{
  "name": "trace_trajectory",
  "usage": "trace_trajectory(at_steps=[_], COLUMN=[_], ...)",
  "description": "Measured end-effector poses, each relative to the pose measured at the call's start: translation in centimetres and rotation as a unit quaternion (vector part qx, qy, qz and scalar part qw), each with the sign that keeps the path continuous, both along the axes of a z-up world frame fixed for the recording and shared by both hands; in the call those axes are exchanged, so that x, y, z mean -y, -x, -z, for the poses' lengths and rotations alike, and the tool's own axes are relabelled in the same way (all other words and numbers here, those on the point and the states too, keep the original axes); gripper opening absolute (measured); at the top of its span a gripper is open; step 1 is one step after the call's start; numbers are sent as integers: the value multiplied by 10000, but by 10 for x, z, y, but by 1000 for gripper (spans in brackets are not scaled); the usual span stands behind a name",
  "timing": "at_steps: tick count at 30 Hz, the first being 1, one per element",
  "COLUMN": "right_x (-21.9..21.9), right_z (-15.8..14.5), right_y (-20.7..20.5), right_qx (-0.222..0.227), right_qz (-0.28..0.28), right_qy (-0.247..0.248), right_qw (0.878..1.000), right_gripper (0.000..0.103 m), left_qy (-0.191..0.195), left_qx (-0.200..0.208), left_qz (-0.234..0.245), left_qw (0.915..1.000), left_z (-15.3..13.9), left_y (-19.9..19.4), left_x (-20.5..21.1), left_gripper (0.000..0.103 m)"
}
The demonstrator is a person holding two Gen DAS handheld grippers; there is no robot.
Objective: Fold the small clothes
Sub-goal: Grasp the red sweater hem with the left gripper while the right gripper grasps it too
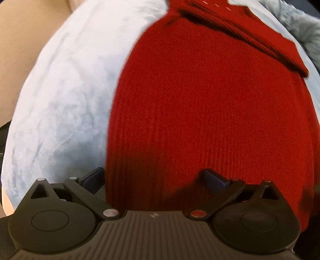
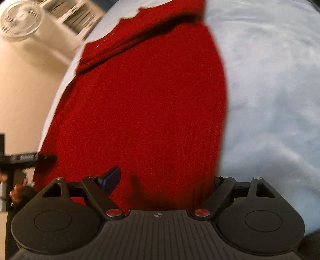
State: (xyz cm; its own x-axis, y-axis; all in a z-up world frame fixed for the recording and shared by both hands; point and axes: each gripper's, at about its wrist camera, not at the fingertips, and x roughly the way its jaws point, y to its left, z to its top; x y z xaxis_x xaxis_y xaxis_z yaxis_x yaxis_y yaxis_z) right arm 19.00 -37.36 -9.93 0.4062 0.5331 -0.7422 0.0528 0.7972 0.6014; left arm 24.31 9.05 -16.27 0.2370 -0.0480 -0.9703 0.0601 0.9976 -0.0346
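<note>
A red knit garment (image 1: 200,104) lies flat on a pale blue fleece blanket (image 1: 66,96), with a folded sleeve across its far end. My left gripper (image 1: 154,178) is open low over the garment's near hem, one finger off its left edge and one over the cloth. In the right wrist view the same red garment (image 2: 148,112) fills the middle. My right gripper (image 2: 166,178) is open at its near hem, left finger (image 2: 112,177) over the cloth, right finger hidden by the cloth edge. The left gripper (image 2: 26,158) shows at the far left.
The pale blue blanket (image 2: 270,90) spreads to the right. A grey fuzzy cloth (image 1: 300,30) lies at the far right. A white fan (image 2: 20,20) and white shelving (image 2: 70,14) stand on a beige floor (image 2: 26,90) beyond the blanket's left edge.
</note>
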Motion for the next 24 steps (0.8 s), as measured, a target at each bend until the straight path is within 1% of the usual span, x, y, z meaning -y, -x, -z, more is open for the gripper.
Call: trace_trajectory(at_steps=[2,4,7,8,9,10,11,12,13,14,16,18,22,24], right_x=[-3,0,6,7,6,5,6,7,7,7,7,9,28,41], right_z=[1,4,7,7,7,8,10,9,8,6,2,-5,-24,-30], right_y=[-1,-2,-3,-3,-2,-1,-1,-1,0,1,6,13,34,45], right_qx=[-6,-59,-134,-134,-128,-141,-166,-163,-162,-153,-100,-23,177,229], right_qz=[-122,-71,-13,-19,-27,-25,1,33,59,91,139,277,784,1009], right_qy=[-42,-194,-409,-400,-370,-340,-341,-346,-339,-318,-223,-183,-107,-242], right_qw=[9999,9998,9991,9991,9992,9993,9993,9993,9993,9993,9996,9994,9967,9943], right_gripper=[85,84,70,56,35,29,28,26,26,25,23,18,15,15], left_qy=[7,24,-34,-56,-62,-94,-98,-61,27,190,309,336,467,517], left_qx=[-63,-116,-135,-128,-94,-39,-17,8,2,-29,11,116,301,361], left_qz=[126,165,190,231,319,418,466,459,431,352,253,288,308,330], left_qw=[9999,9998,9997,9996,9994,9991,9989,9989,9991,9992,9992,9990,9980,9975], left_z=[0,1,1,-1,-3,-7,-11,-15,-16,-19,-27,-34,-48,-52], left_y=[3,1,1,0,-1,-1,-1,-2,-5,-7,-7,-4,4,7], left_x=[3,3,9,12,16,19,20,18,15,10,5,6,4,4], left_gripper=[103,103,103,98,88,82,69,47,34,27,25,25,24,24])
